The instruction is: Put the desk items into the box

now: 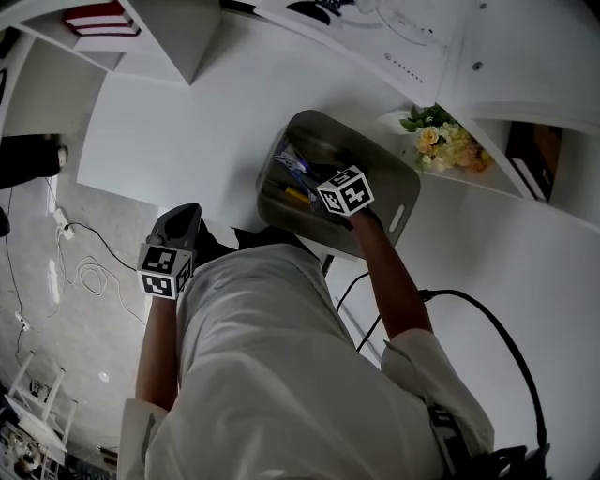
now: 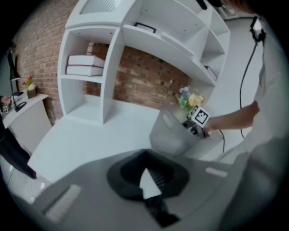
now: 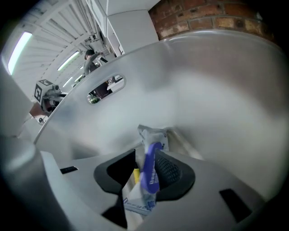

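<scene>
The grey box [image 1: 319, 131] sits on the white table [image 1: 187, 122], in the middle of the head view. The right claw [image 3: 144, 163] is down inside it. Its two jaws are spread apart. Between them stands a small white packet [image 3: 149, 173] with a purple-blue thing in it. The packet leans toward the ribbed pad on the right of the frame. There is a dark gap on its other side, so the jaws are not squeezing it. A little yellow thing [image 3: 136, 175] shows just beside the packet (too small to tell what it is). All round the claw is the smooth grey wall of the box. A long handle hole [image 3: 106, 88] is at the upper left of that view.

In the head view, purple and yellow bits lie in the box, just left of the right claw's marker cube [image 1: 345, 190].

The left claw [image 2: 151, 178] is at the lower left of the head view, near the table's edge and well apart from the box. Its jaws are pressed together at the tips and hold nothing. Its view looks across the table to the box and the white shelves [image 2: 108, 54].

A bunch of yellow flowers [image 1: 439, 141] stands at the upper right of the box. Red books [image 1: 101, 19] lie on a shelf at the upper left.
</scene>
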Demonstrator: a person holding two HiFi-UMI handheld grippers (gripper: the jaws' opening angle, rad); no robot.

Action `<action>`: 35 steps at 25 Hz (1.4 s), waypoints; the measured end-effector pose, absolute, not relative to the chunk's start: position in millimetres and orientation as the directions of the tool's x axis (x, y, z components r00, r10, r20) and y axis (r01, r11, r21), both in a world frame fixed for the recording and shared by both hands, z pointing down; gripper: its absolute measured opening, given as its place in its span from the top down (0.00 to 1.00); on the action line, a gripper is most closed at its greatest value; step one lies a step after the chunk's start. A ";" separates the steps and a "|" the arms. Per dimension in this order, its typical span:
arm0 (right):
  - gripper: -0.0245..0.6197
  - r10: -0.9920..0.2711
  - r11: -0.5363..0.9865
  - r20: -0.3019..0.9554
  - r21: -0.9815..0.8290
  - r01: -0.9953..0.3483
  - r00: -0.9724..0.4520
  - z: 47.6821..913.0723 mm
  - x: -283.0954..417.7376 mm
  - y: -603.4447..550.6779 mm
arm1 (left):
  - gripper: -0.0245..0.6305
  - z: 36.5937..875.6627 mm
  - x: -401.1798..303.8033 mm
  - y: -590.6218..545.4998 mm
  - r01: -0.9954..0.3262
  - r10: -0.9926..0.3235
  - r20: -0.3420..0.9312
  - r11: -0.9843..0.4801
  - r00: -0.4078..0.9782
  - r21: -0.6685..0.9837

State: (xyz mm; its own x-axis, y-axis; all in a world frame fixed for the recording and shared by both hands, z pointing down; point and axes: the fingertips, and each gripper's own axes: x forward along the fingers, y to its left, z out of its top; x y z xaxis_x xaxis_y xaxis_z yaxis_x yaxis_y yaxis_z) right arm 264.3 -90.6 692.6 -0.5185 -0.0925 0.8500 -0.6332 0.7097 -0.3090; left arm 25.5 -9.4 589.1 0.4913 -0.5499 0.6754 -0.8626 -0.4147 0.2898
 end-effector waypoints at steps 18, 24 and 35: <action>0.82 -0.220 0.705 0.785 -0.282 -0.650 -0.579 648.3 280.4 -98.8 | 0.96 574.7 43.1 -10.8 -0.843 -0.544 0.674 -0.483 0.500 0.235; 0.91 -0.257 0.710 0.777 -0.252 -0.658 -0.575 628.0 286.4 -95.5 | 0.96 565.5 44.5 -12.1 -0.826 -0.545 0.661 -0.519 0.517 0.218; 0.95 -0.358 0.653 0.782 -0.181 -0.736 -0.510 585.1 287.8 -72.1 | 0.96 558.4 38.1 -11.0 -0.750 -0.498 0.621 -0.618 0.605 0.235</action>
